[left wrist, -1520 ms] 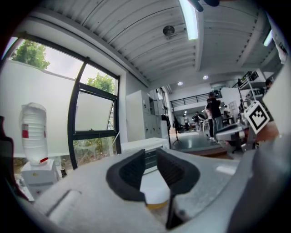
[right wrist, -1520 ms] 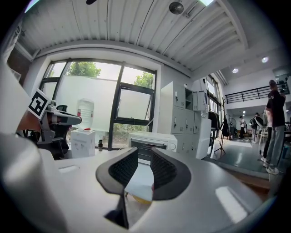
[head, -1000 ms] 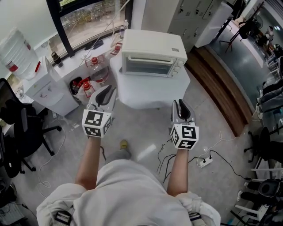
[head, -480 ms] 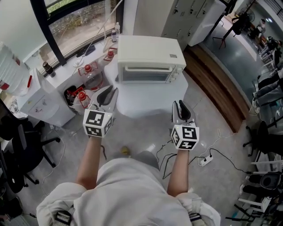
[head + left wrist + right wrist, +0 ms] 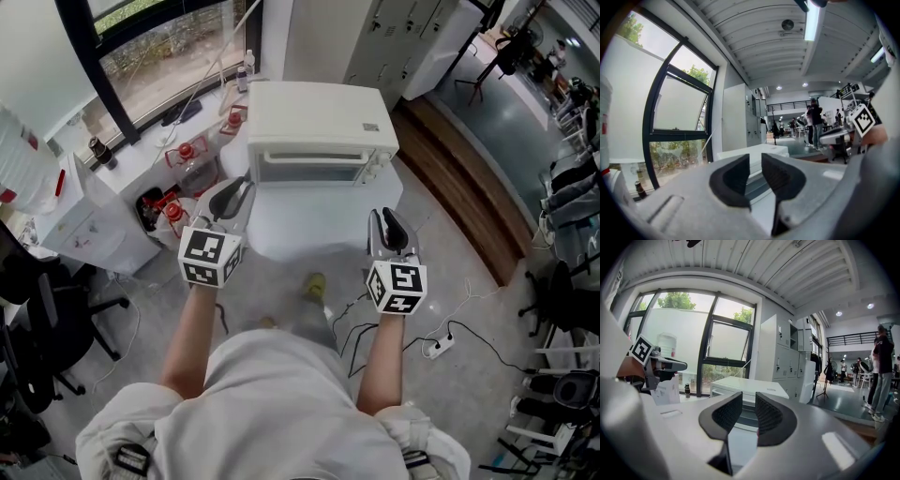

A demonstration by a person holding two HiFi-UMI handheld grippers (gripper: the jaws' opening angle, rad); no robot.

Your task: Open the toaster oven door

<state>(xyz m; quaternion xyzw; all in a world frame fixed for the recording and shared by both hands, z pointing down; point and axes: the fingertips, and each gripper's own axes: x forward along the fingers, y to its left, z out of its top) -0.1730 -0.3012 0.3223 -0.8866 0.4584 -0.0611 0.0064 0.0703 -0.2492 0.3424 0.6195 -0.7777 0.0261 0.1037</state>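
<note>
Left claw and right claw, slightly spread, empty, sit short of the toaster oven.

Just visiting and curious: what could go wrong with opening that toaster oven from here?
Loose cables and a power strip lie on the floor near the person's feet: a trip hazard. A tug on the closed door might drag the toaster oven across its table, since nothing braces it.
</note>
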